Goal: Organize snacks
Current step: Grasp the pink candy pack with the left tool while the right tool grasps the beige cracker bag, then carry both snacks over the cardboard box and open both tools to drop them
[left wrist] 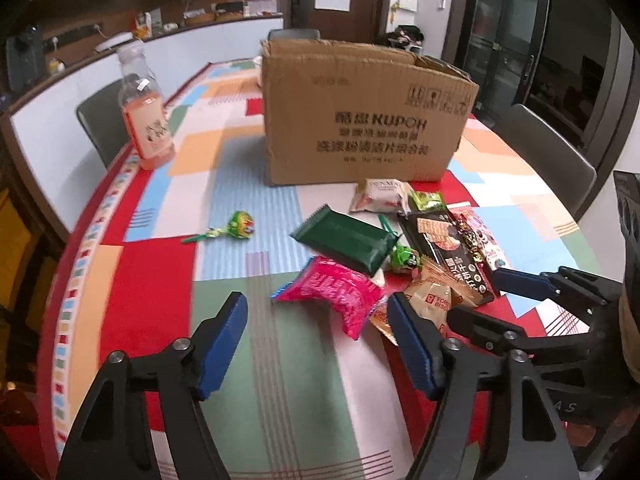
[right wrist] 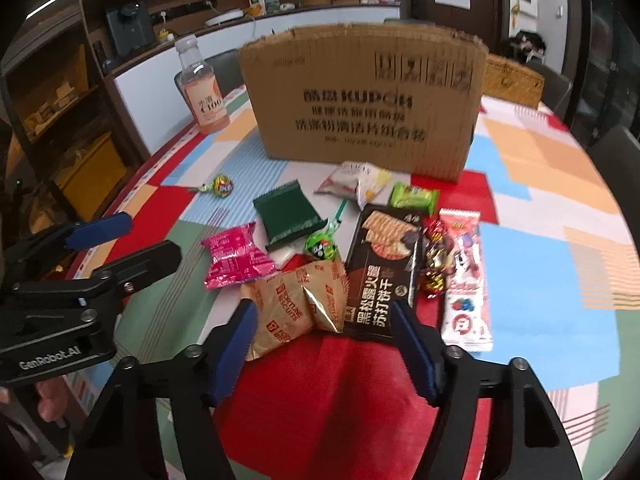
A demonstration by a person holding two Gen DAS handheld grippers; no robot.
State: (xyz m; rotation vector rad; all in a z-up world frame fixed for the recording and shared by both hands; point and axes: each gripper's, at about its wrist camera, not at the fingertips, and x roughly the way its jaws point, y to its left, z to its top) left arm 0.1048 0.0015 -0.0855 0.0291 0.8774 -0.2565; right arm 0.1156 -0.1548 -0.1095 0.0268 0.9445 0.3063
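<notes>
A heap of snacks lies in front of an open cardboard box (left wrist: 360, 120) (right wrist: 360, 100): a pink packet (left wrist: 336, 292) (right wrist: 236, 256), a dark green packet (left wrist: 348, 240) (right wrist: 286, 216), tan fortune biscuit packets (right wrist: 296, 304) (left wrist: 432, 300), a black cracker pack (right wrist: 380, 268) (left wrist: 452, 252), a white-red bar (right wrist: 466, 280). My left gripper (left wrist: 318, 310) is open, just short of the pink packet. My right gripper (right wrist: 324, 316) is open, its fingers either side of the biscuit packets and the cracker pack's near end.
A lollipop (left wrist: 236, 226) (right wrist: 220, 189) lies apart at the left. A pink drink bottle (left wrist: 144, 116) (right wrist: 202, 88) stands left of the box. Chairs (left wrist: 548, 152) stand around the table with its colourful cloth (left wrist: 168, 304).
</notes>
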